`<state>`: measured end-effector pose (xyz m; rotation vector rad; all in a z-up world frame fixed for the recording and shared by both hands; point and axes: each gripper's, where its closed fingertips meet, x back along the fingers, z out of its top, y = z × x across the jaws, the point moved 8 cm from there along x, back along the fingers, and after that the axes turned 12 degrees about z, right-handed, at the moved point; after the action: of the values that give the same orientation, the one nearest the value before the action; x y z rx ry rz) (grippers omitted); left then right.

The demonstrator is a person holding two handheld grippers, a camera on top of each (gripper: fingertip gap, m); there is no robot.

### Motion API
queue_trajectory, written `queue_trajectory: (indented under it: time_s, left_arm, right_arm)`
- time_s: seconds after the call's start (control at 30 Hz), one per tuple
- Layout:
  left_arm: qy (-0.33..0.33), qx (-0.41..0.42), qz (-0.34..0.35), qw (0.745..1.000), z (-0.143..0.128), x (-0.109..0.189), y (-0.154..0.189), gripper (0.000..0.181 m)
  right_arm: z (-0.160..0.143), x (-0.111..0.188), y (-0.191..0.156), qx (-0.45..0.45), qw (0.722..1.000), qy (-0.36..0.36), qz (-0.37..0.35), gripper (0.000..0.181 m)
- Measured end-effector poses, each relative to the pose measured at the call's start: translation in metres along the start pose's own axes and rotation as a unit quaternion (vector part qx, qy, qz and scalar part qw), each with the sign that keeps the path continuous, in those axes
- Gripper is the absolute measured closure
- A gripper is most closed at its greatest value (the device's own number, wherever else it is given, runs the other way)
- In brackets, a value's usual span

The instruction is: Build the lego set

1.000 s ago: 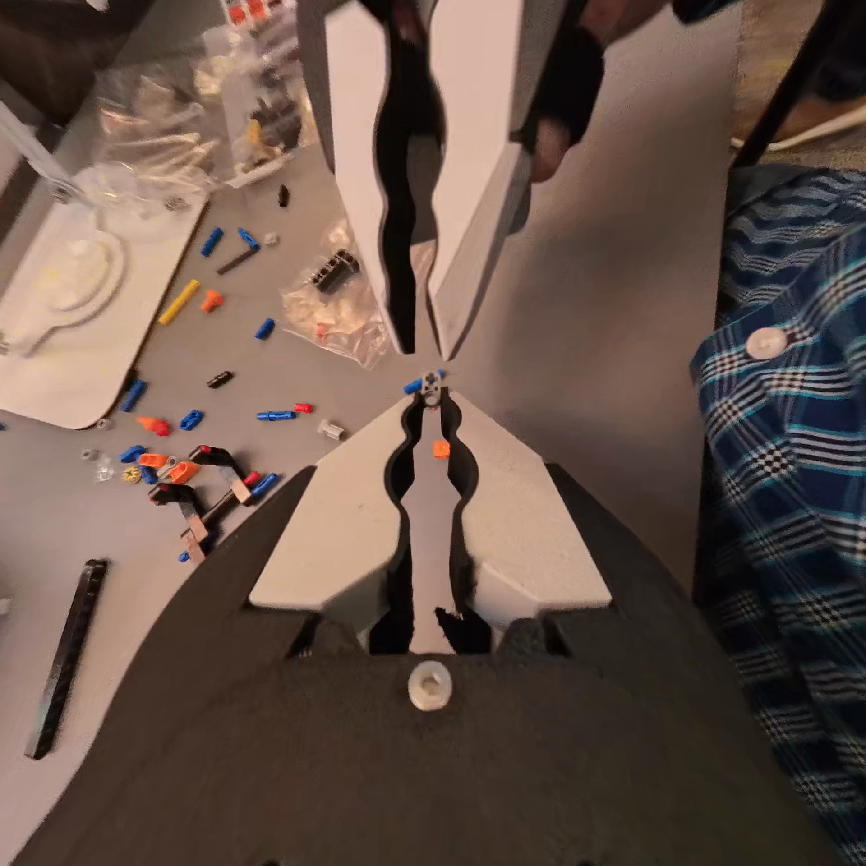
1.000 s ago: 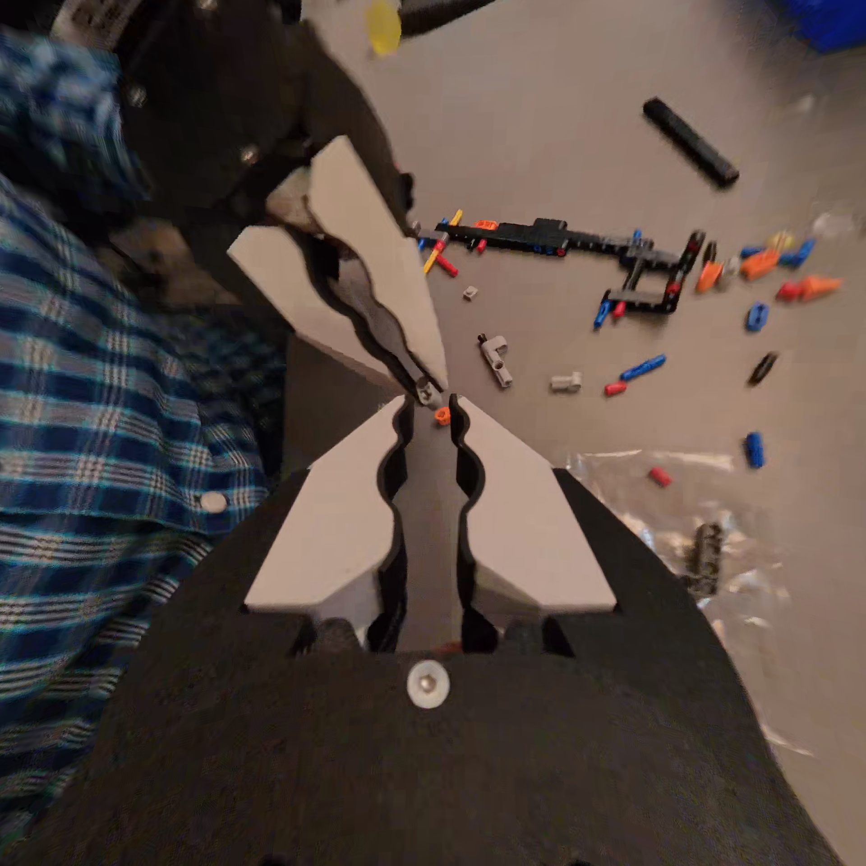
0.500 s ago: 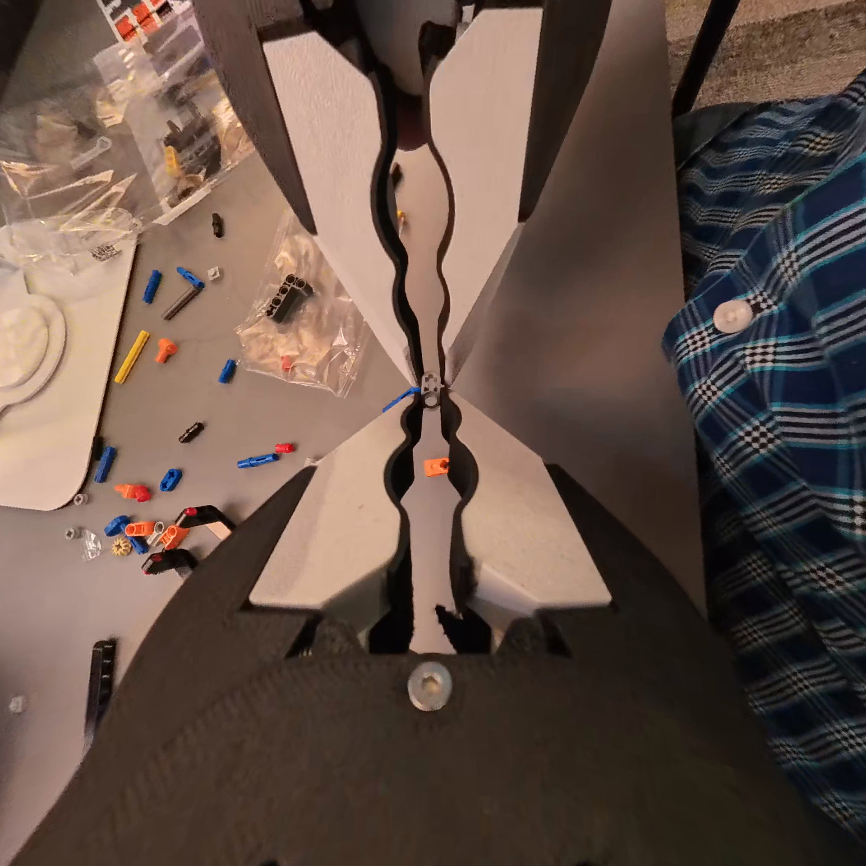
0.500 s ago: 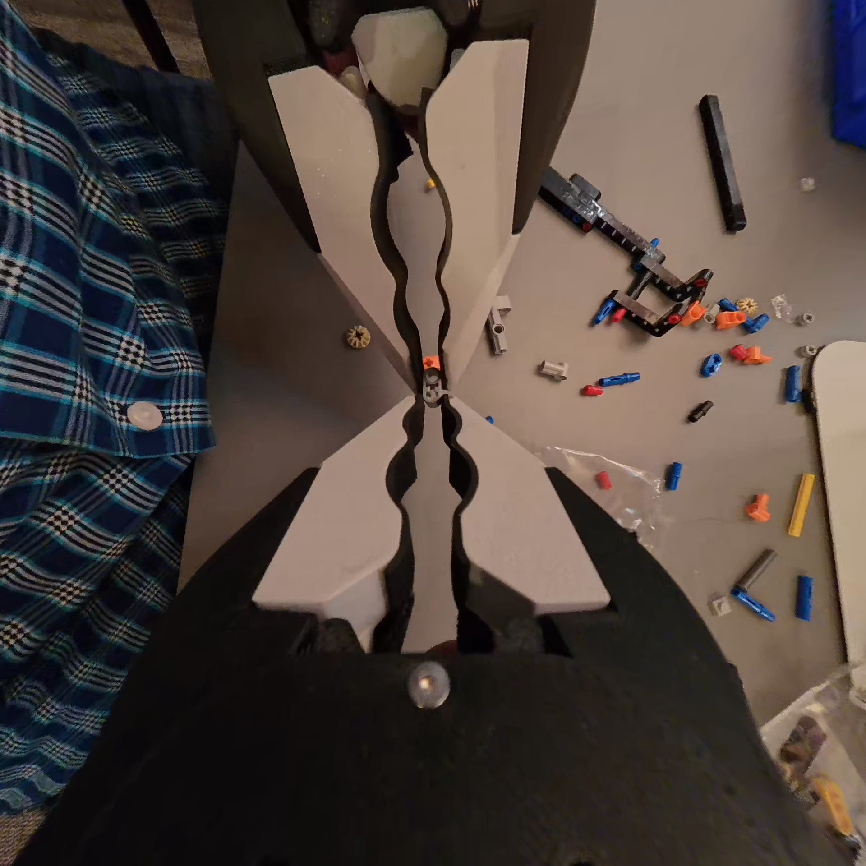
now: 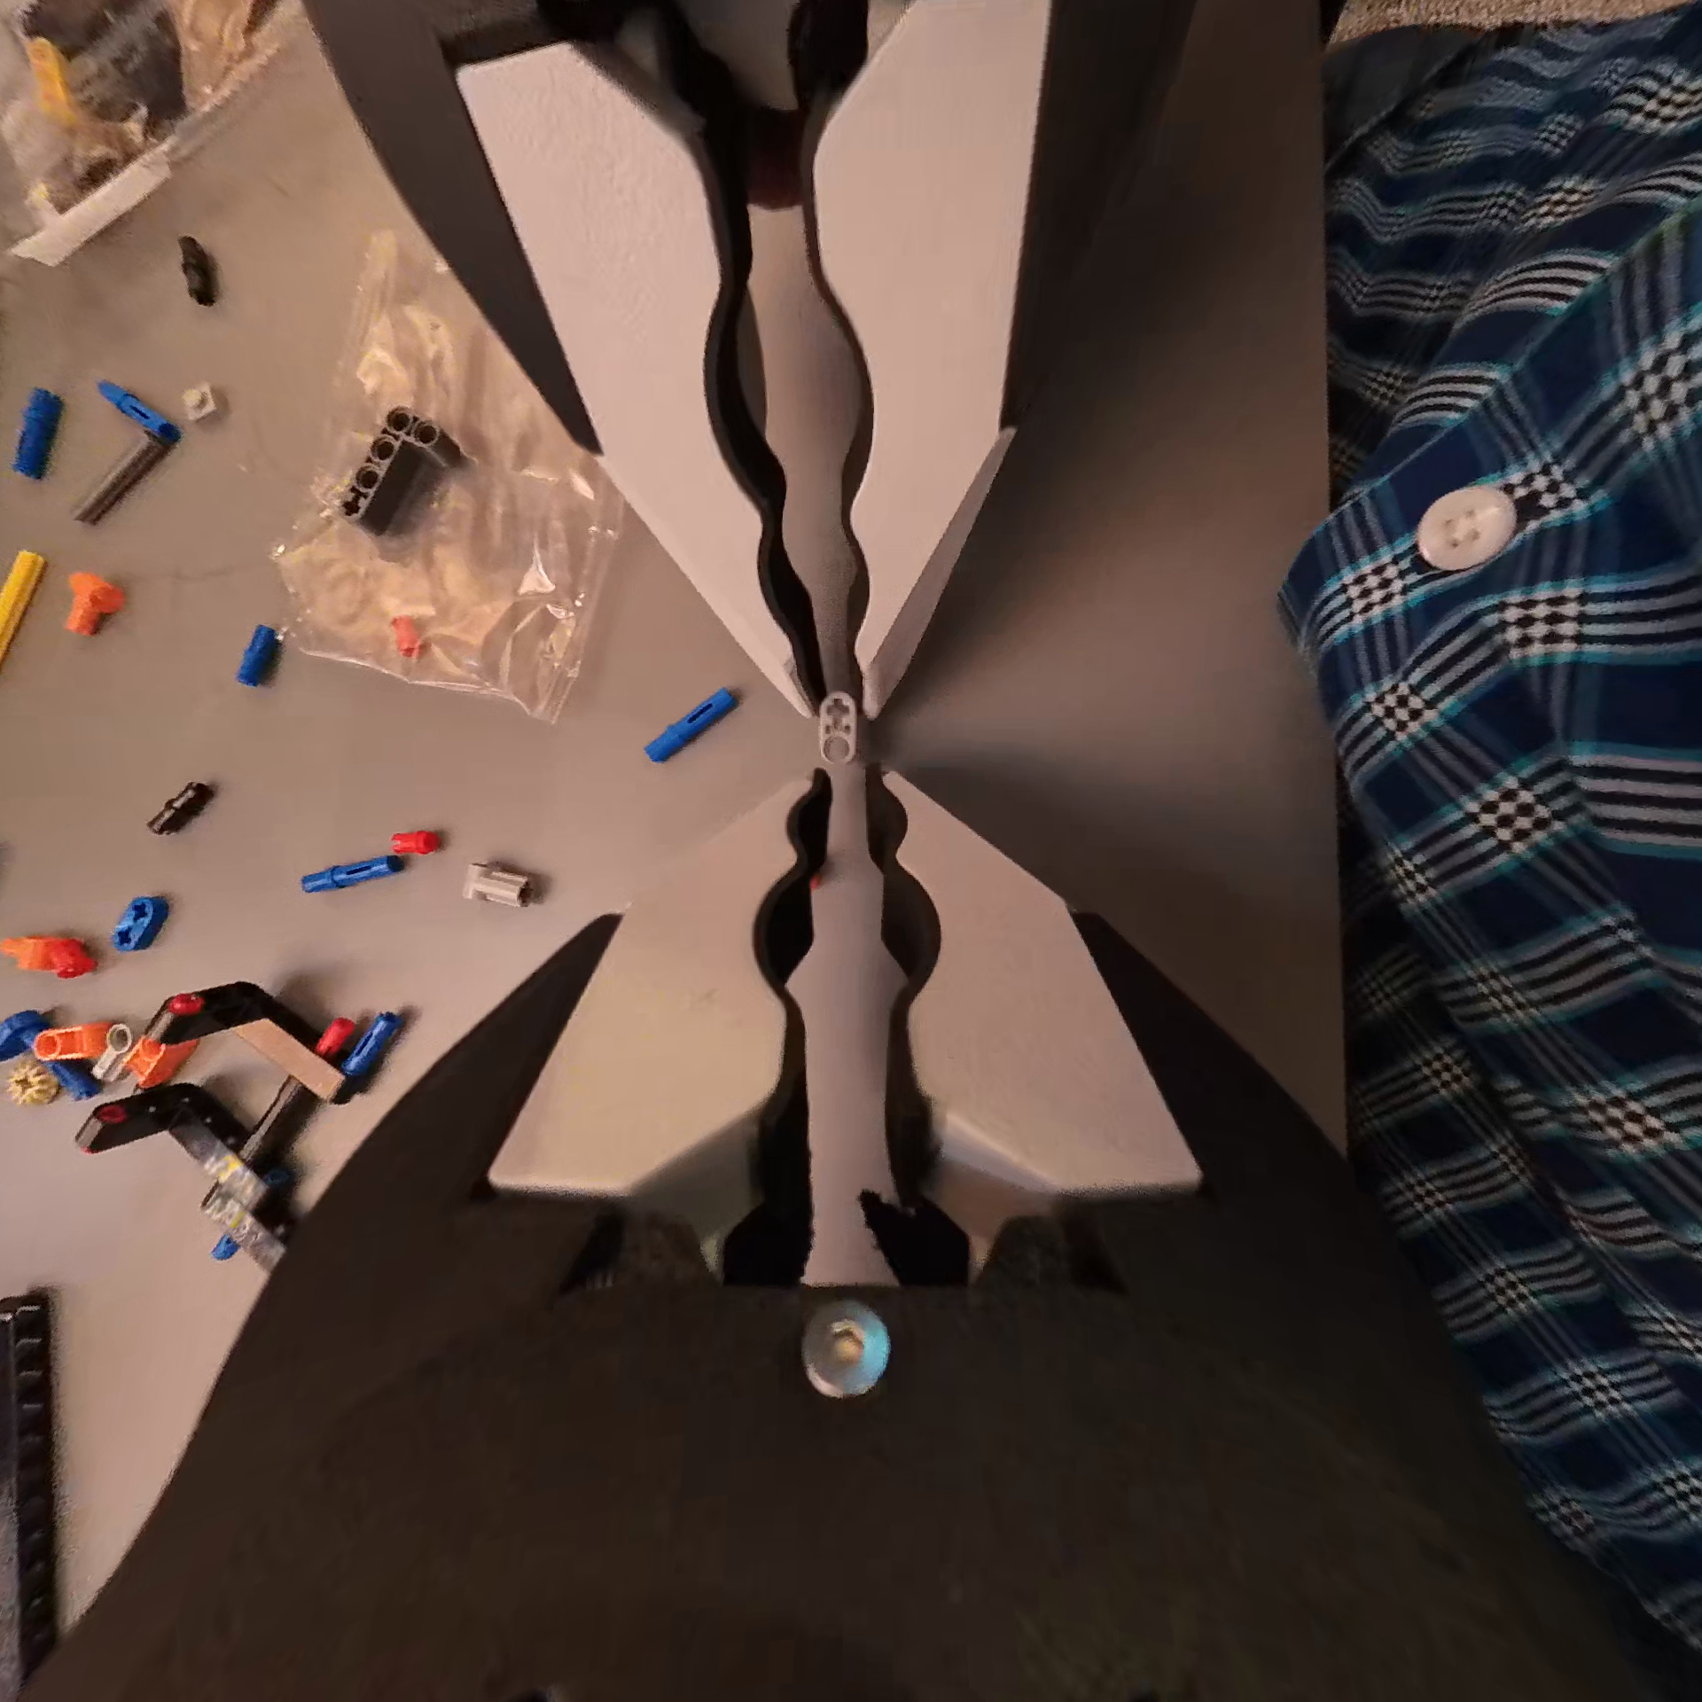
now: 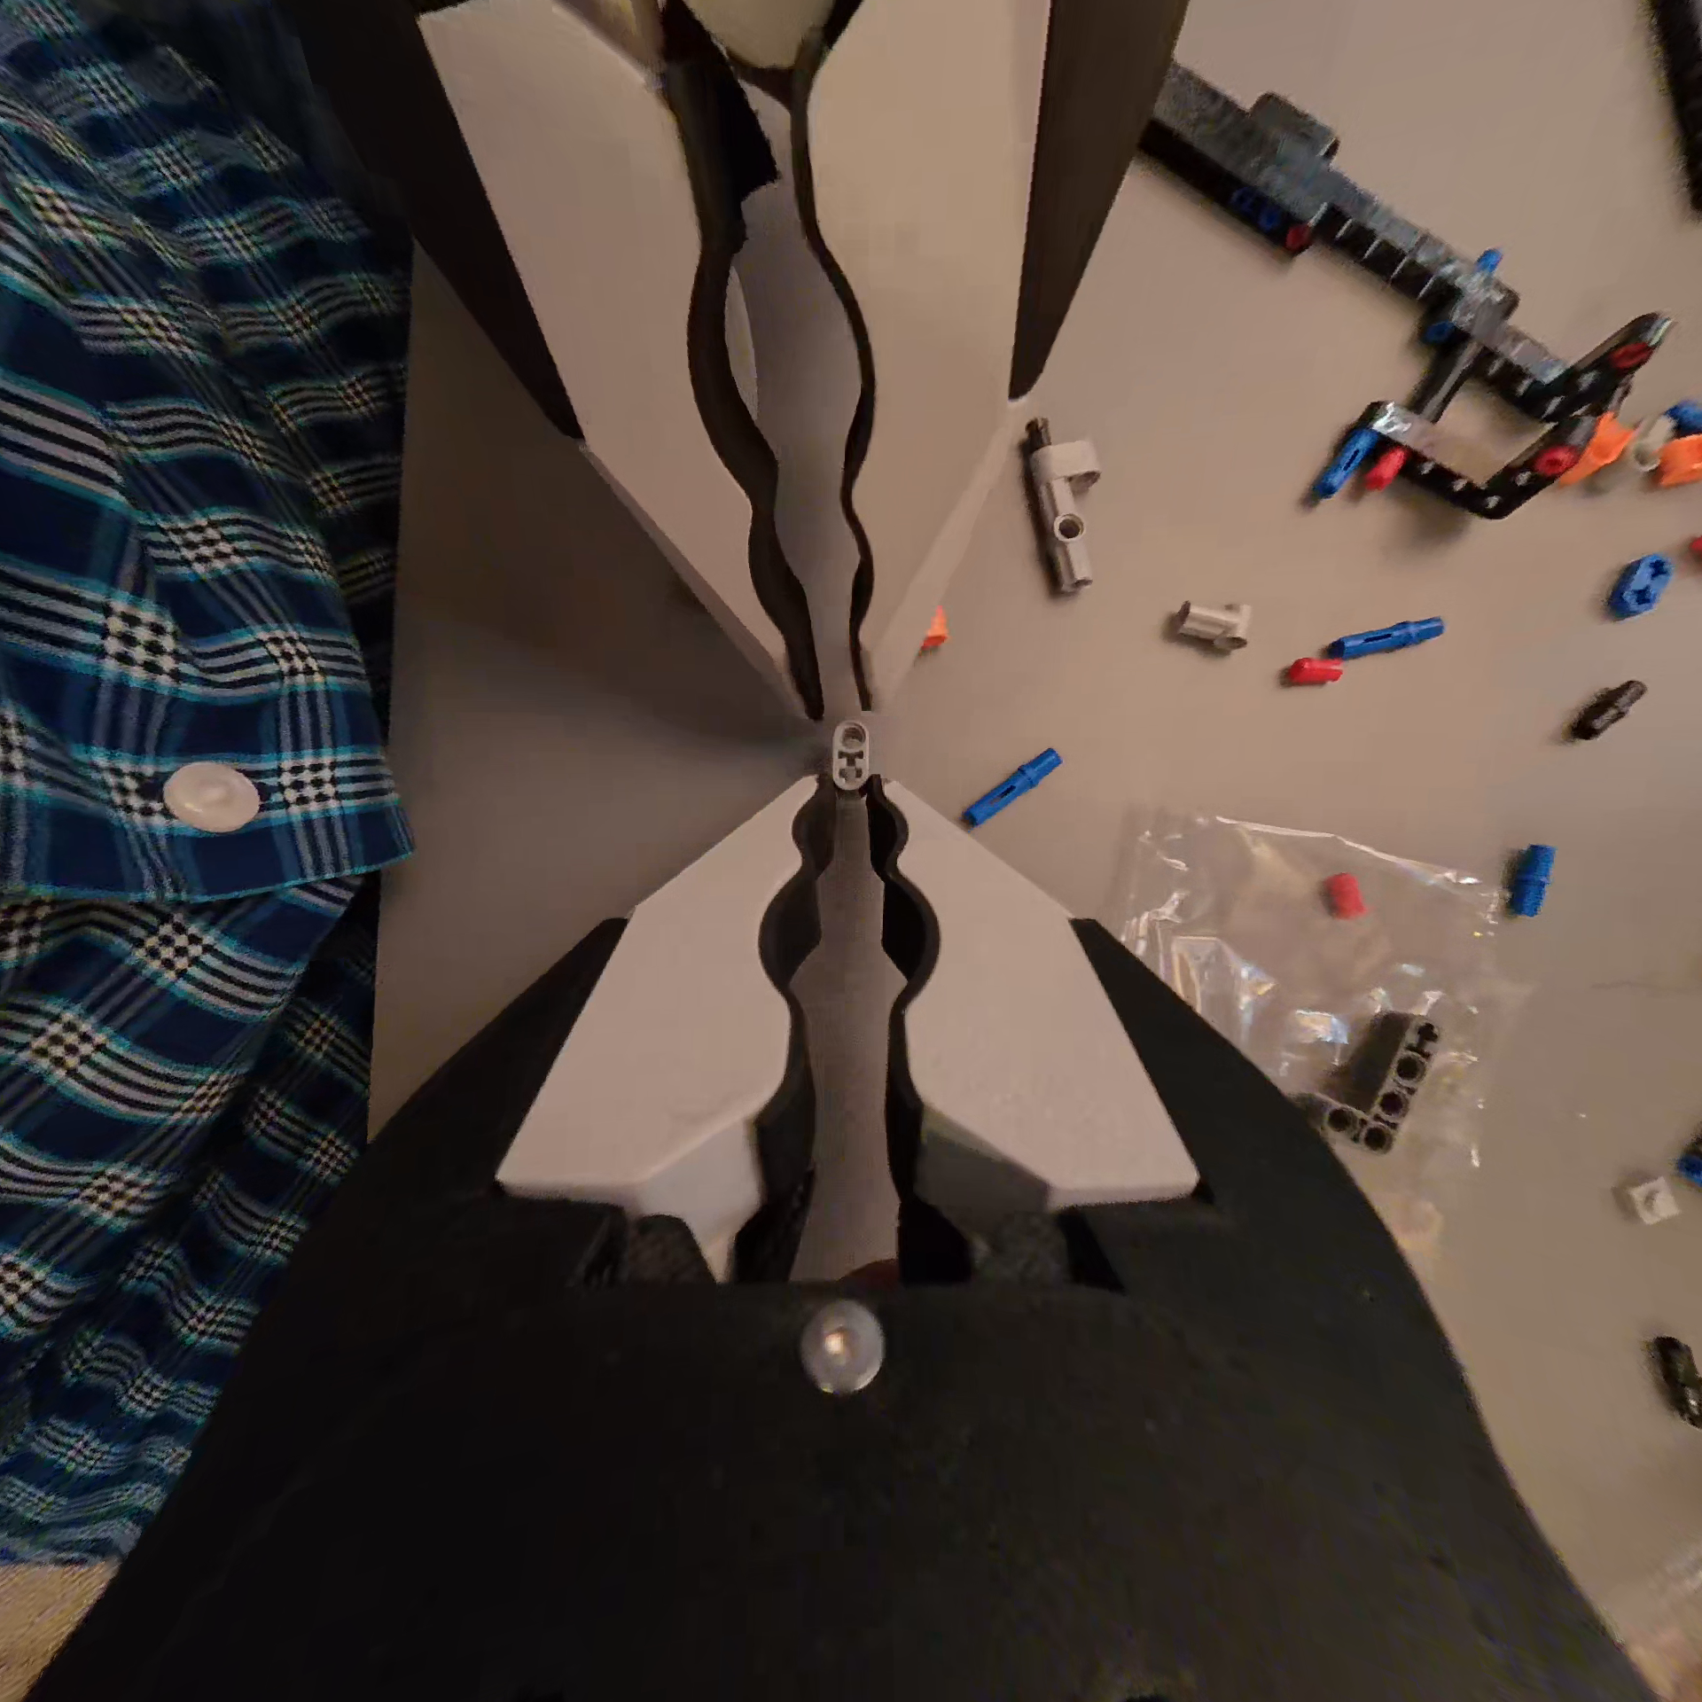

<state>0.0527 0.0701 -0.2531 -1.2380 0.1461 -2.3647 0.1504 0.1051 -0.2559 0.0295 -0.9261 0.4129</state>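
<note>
Two hand-held grippers meet tip to tip above a grey table (image 5: 1105,589). The left gripper (image 5: 845,778) enters from the near edge of the left wrist view, and the right gripper (image 6: 843,785) from the near edge of the right wrist view. Between them is a small grey connector (image 5: 838,728) with two holes, raised off the table.

The right gripper is closed on one end of the connector. The left gripper's jaws are drawn in to a narrow gap at the other end. Whether they pinch the connector or only reach it cannot be told.

In the left wrist view, a blue pin (image 5: 691,725) lies on the table just left of the connector. Farther left is a clear bag (image 5: 516,589) containing a black beam (image 5: 391,470). A part-built black frame (image 5: 230,1059) lies near the left edge among loose blue, red and orange pieces. A person's blue plaid shirt (image 5: 1520,829) fills the right side.

In the right wrist view, a grey axle joiner (image 6: 1064,502) lies right of the left gripper. An orange piece (image 6: 935,631) shows at that gripper's edge.
</note>
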Motion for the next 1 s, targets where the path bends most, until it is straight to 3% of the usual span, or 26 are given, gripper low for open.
queue_trajectory:
  time_s: [0.47,0.63,0.77,0.83,0.9,1.0]
  left_arm:
    - [-0.012,0.004,0.000,1.000,-0.003,-0.006,0.002,0.181]
    - [0.025,0.044,0.037,0.998,-0.002,0.013,-0.010,0.181]
    - [0.108,0.145,0.067,0.981,0.004,0.040,-0.029,0.152]
    - [0.133,0.196,0.072,0.969,0.004,0.049,-0.039,0.127]
    - [0.140,0.235,0.081,0.958,0.003,0.053,-0.045,0.102]
    - [0.149,0.270,0.092,0.947,0.004,0.060,-0.048,0.086]
  right_arm:
    - [-0.001,-0.002,0.001,-0.003,1.000,-0.012,0.002,0.170]
    - [-0.005,0.035,-0.003,-0.014,0.998,0.025,-0.049,0.166]
    - [-0.030,0.081,0.004,-0.076,0.988,0.066,-0.120,0.164]
    - [-0.045,0.097,0.010,-0.107,0.980,0.081,-0.150,0.164]
    - [-0.051,0.106,0.018,-0.121,0.974,0.087,-0.171,0.164]
    - [-0.051,0.113,0.036,-0.107,0.971,0.070,-0.200,0.168]
